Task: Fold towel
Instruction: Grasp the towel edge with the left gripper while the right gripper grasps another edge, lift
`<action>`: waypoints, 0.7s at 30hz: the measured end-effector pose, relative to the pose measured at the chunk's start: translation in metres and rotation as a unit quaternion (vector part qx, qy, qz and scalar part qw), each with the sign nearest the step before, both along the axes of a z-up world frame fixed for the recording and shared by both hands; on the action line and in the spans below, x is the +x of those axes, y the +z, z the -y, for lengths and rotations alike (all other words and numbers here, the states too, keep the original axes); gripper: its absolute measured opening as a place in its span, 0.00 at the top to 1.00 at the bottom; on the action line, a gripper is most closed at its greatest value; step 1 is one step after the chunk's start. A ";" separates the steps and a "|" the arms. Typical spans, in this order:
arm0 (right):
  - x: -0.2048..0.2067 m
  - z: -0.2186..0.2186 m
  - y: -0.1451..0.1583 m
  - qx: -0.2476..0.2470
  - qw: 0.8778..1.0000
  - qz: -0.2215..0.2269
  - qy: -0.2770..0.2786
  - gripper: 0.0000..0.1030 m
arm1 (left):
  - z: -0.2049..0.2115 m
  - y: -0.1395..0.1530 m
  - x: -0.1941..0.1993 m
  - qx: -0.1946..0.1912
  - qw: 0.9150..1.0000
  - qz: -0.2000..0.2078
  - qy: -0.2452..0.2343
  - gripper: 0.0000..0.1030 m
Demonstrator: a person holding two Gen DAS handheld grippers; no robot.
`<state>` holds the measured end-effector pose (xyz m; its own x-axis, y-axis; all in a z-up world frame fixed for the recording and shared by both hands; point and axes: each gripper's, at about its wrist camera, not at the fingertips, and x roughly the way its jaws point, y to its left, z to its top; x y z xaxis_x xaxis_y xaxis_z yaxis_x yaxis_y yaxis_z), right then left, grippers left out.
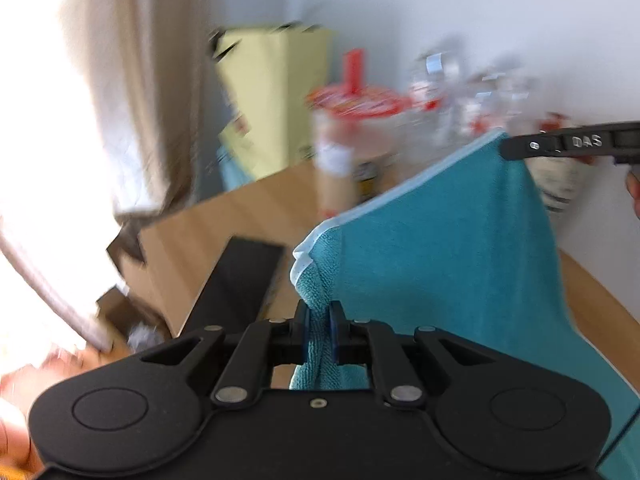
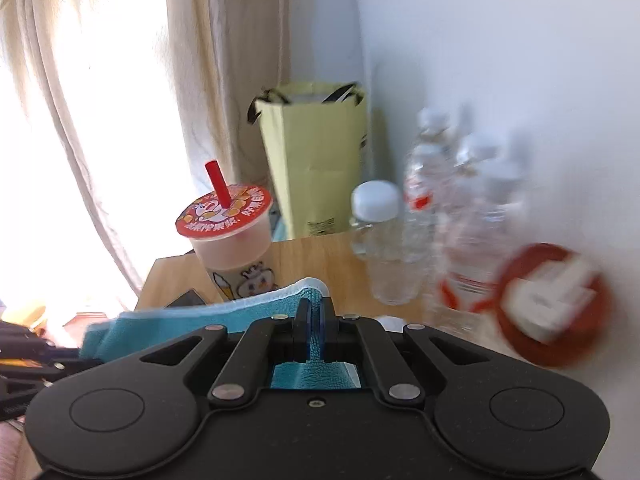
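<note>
While both views are smeared by blur, the grips read clearly: the left gripper [image 1: 319, 322] has its jaws closed tight on a bunched corner of the teal towel [image 1: 432, 248], and the right gripper [image 2: 316, 316] is likewise clamped on another white-hemmed corner of the same cloth. Seen from the left wrist, the towel hangs lifted off the wooden table [image 1: 256, 204], its pale edge running up toward two o'clock, where the right gripper's black finger pinches the far corner. From the right wrist, the towel's hem stretches away toward nine o'clock, where the left gripper's dark body shows at the frame edge. Behind the cloth, at about eleven o'clock in the right view, stands a milk tea cup [image 2: 230, 232] with a red straw [image 2: 218, 184] and a printed lid. A pale yellow paper bag [image 2: 316, 160] sits at twelve o'clock, beyond the table's back edge. Clear plastic bottles [image 2: 404, 236] cluster at two o'clock against the white wall [image 2: 500, 40]. A dark flat object [image 1: 244, 276] lies on the table at ten o'clock in the left view, and a cream curtain [image 2: 120, 100] hangs beside the bright window.
</note>
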<state>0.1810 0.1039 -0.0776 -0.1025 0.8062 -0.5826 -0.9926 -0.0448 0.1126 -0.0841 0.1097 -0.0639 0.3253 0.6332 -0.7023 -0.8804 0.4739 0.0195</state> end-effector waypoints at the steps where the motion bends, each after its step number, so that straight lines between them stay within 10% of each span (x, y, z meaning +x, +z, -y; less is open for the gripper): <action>1: 0.007 0.019 0.003 0.003 1.000 -0.002 -0.011 0.97 | 0.009 0.004 0.002 -0.001 1.000 0.005 -0.011 0.92; 13: 0.055 0.233 0.010 0.019 0.991 -0.037 -0.129 0.97 | 0.147 0.024 0.034 -0.038 0.983 0.037 -0.177 0.92; 21: 0.072 0.356 0.004 0.017 0.974 -0.049 -0.220 0.97 | 0.246 0.023 0.077 -0.068 0.941 0.045 -0.328 0.92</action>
